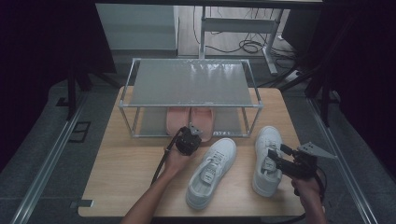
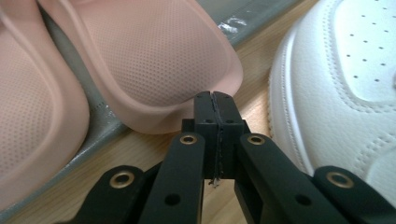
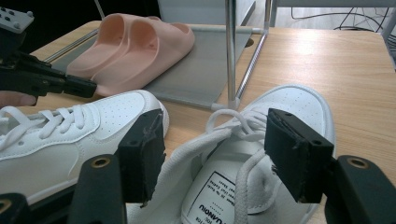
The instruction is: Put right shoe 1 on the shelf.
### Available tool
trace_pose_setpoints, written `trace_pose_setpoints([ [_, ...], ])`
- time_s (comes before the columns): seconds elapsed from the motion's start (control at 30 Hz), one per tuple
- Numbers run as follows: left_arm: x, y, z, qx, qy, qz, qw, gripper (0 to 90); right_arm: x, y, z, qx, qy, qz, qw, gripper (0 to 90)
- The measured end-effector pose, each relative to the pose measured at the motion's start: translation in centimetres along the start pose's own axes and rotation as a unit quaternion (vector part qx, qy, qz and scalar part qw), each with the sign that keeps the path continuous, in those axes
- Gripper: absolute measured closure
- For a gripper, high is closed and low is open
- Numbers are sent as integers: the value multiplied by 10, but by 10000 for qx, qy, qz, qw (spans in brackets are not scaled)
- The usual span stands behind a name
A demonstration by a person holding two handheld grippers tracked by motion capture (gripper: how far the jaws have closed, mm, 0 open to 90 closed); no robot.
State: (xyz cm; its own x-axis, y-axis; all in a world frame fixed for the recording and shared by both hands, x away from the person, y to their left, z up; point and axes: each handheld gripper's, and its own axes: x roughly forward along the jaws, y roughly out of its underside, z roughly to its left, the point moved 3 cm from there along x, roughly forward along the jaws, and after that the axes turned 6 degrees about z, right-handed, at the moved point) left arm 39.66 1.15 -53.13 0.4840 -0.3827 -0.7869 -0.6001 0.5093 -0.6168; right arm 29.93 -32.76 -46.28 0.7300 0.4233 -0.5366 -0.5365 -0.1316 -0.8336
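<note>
Wooden table (image 1: pixel 116 172), light top, rounded corners. On it, at the far edge: metal shoe rack (image 1: pixel 190 83) w/ grey shelves. Pink slippers (image 1: pixel 190 122) sit on its lower shelf, heels prob. just overhanging the front. Two white sneakers (image 1: pixel 211 171) (image 1: pixel 266 159) lie on the table in front, side by side, toes toward the rack.

One piece of writing can be read — a white tongue label (image 3: pixel 218 198) inside the right-hand white sneaker (image 3: pixel 280 140), seen in the right gripper view. Its dark capitals run sideways and appear to spell "UANOIU" (the first letters are cut off by the shoe's collar, so the full word cannot be told). A line of smaller print sits beside it — too fine to make out. The other sneaker, the slippers and the rack bear no legible marks.
</note>
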Motion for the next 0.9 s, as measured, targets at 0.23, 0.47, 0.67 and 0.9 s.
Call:
trace_pose_setpoints([
  [0.23,3,-1,7,-127,-95,-13,9999,900,0,0,-1,4,10,-4,10000,383],
  [0.47,6,-2,12,-204,-162,-30,9997,900,0,1,-1,8,9,8,10000,383],
  [0.67,10,-7,17,-202,-247,44,9995,900,0,0,0,6,7,2,10000,383],
  [0.9,16,-10,21,-259,-306,67,9992,900,0,1,-2,32,10,4,10000,383],
])
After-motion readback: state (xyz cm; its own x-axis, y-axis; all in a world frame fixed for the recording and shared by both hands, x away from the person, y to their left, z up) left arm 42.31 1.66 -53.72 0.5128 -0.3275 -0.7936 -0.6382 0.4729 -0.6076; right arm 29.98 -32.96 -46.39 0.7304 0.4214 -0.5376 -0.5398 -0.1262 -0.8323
